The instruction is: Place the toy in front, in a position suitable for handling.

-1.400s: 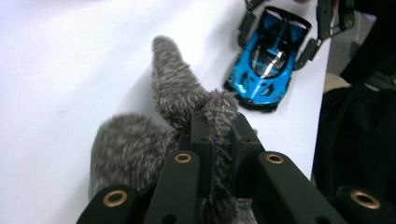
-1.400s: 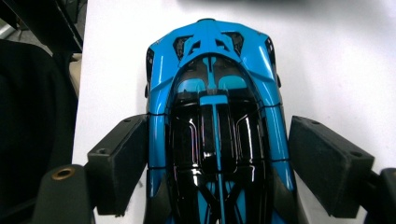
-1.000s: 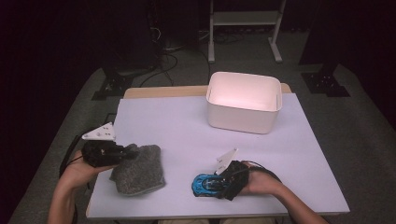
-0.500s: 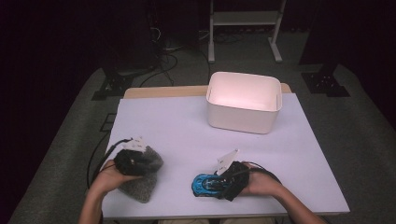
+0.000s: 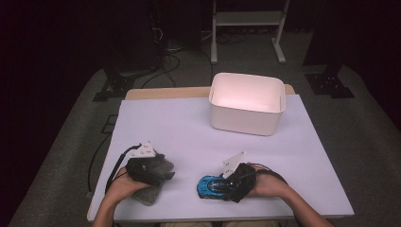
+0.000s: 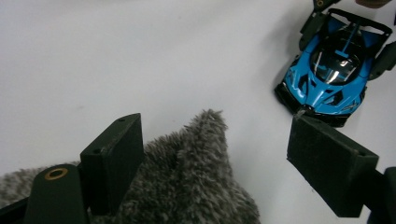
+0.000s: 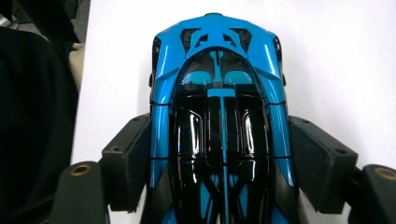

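Note:
A grey fuzzy cloth (image 5: pixel 149 194) lies near the table's front left edge. My left gripper (image 5: pixel 160 173) hovers low over it. In the left gripper view the jaws of the left gripper (image 6: pixel 219 163) have just been opening and stand wide, with a fold of the cloth (image 6: pixel 201 172) between them and untouched by the pads. A blue and black toy car (image 5: pixel 210 186) sits at the front middle, nose to the left. My right gripper (image 5: pixel 222 185) has just been closing, and in the right gripper view the pads of the right gripper (image 7: pixel 219 163) lie against both flanks of the car (image 7: pixel 219 60).
A white plastic bin (image 5: pixel 246 120) stands open at the back right of the white table (image 5: pixel 189 127). Black cables trail off the table's left edge. A metal stand and dark floor lie beyond the table.
My left gripper moved right and down from beside the cloth to on top of it, and its jaws opened. The right gripper and the car stayed put.

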